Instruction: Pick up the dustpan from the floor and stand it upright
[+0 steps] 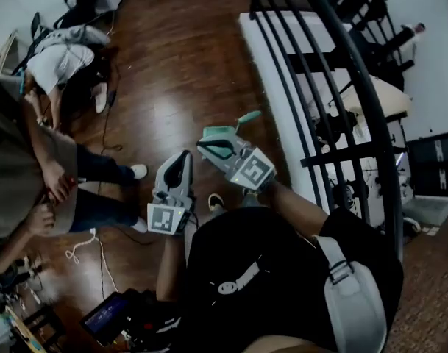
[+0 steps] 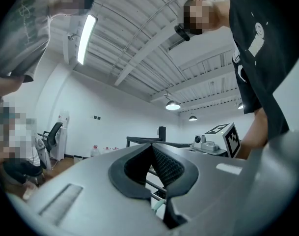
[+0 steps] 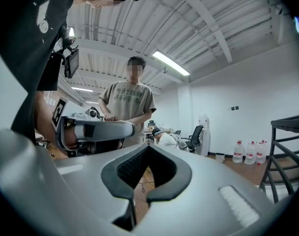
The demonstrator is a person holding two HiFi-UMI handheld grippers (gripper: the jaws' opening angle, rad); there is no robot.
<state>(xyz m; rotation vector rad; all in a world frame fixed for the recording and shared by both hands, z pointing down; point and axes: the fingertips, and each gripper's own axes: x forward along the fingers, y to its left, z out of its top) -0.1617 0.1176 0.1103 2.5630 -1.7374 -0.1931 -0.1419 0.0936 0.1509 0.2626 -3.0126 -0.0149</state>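
Observation:
In the head view a teal-green dustpan lies on the wooden floor; its handle (image 1: 248, 117) sticks out up and to the right, and its pan is partly hidden under my right gripper (image 1: 204, 145). That gripper is level above it, shut with nothing between its pads (image 3: 121, 170). My left gripper (image 1: 185, 155) hangs beside it to the left, also shut and empty, pointing away from me. A pale green sliver (image 2: 157, 204) shows low through the left gripper's (image 2: 151, 146) jaw gap. The right gripper view does not show the dustpan.
A black stair railing (image 1: 334, 87) and white step edge (image 1: 264, 65) run along the right. One person stands close on the left (image 1: 69, 190), another bends over at the upper left (image 1: 62, 61). Cables (image 1: 98, 252) lie on the floor. Water bottles (image 3: 250, 151) stand by the far wall.

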